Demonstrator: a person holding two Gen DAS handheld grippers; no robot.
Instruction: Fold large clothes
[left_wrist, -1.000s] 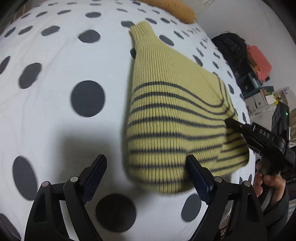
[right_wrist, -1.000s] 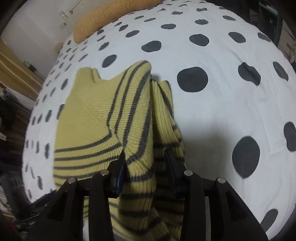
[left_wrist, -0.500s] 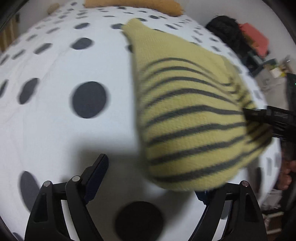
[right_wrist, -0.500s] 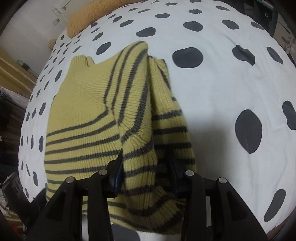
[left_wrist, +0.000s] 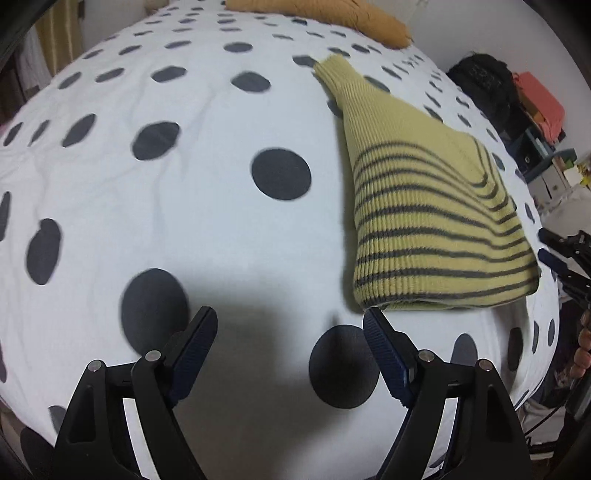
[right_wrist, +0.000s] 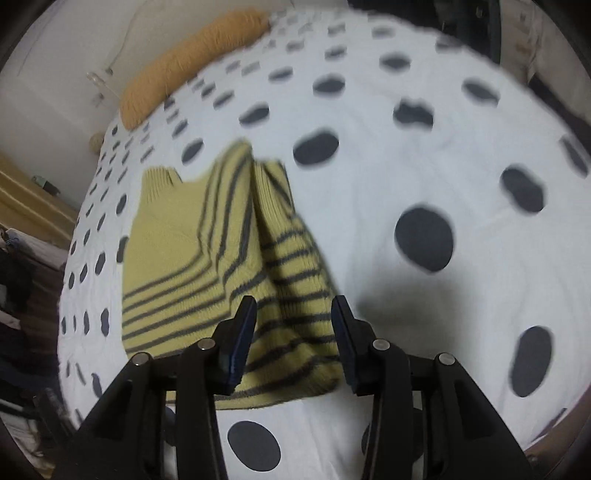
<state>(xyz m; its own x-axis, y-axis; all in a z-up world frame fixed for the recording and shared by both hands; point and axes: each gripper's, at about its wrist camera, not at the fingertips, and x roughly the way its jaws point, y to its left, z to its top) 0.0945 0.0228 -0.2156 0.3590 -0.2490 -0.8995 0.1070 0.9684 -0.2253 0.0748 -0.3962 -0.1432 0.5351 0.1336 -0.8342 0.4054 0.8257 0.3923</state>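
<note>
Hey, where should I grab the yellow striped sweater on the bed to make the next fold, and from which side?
Probably the thick ribbed hem nearest the grippers. The yellow striped sweater lies flat on the polka-dot bedspread, its hem edge facing you, so come in low from the near side. The right gripper is open and already straddles that edge.

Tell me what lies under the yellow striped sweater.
The striped sweater lies folded on the white polka-dot bedspread. Whatever sits between its layers or beneath it is covered.
</note>
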